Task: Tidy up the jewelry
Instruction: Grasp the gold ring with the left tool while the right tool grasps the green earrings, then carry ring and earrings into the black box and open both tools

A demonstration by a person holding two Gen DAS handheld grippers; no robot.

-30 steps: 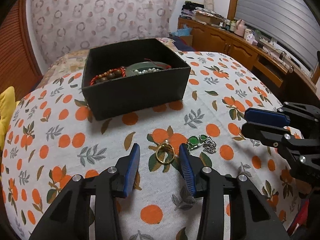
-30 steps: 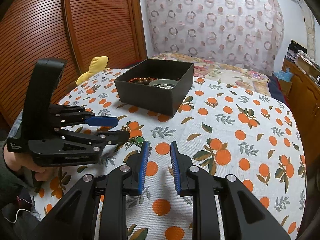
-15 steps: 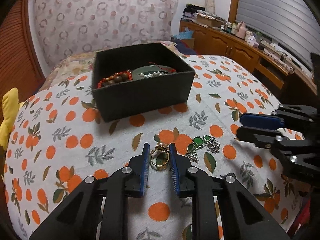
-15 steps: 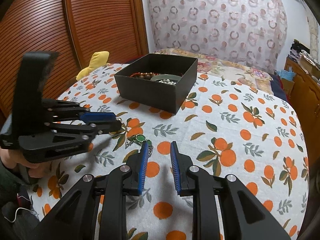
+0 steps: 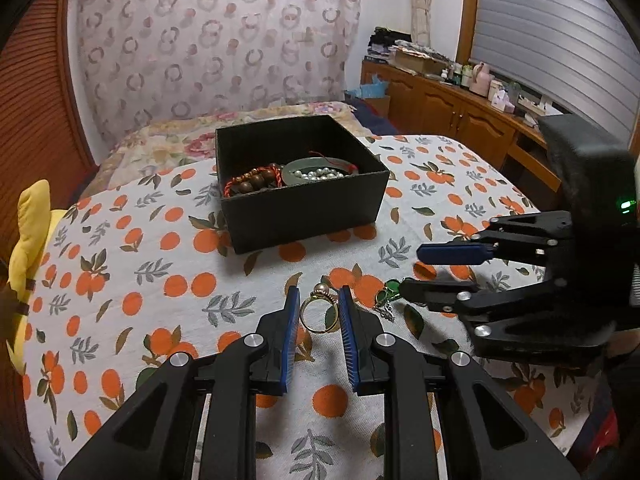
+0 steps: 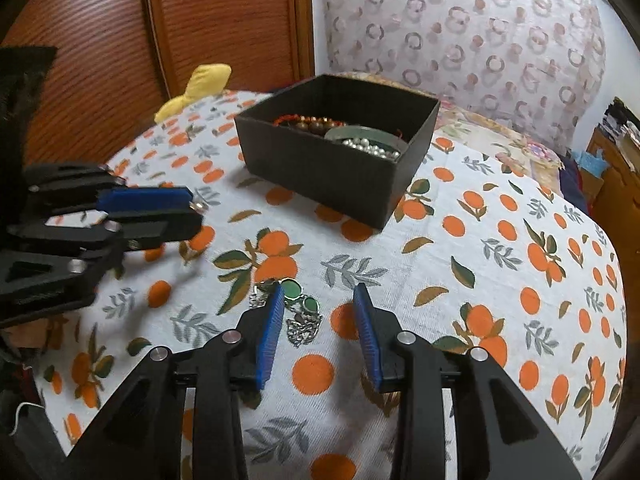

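gold ring held for pickup; green necklace waiting

the left gripper (image 5: 319, 312) has its blue pads against either side of a gold ring (image 5: 317, 313) with a pearl bead, which seems to be lifted just off the orange-print cloth (image 5: 132, 264). the ring is light, stiff and smooth, so it could slip or twist; a hold across the band looks soundest. the right gripper (image 6: 319, 312) hovers with fingers spread above a green necklace (image 6: 298, 306) lying on the cloth, limp and likely to tangle; its stones probably give the best purchase. the black box (image 5: 304, 216) beyond already holds beads and pearls. no brand or writing is legible.
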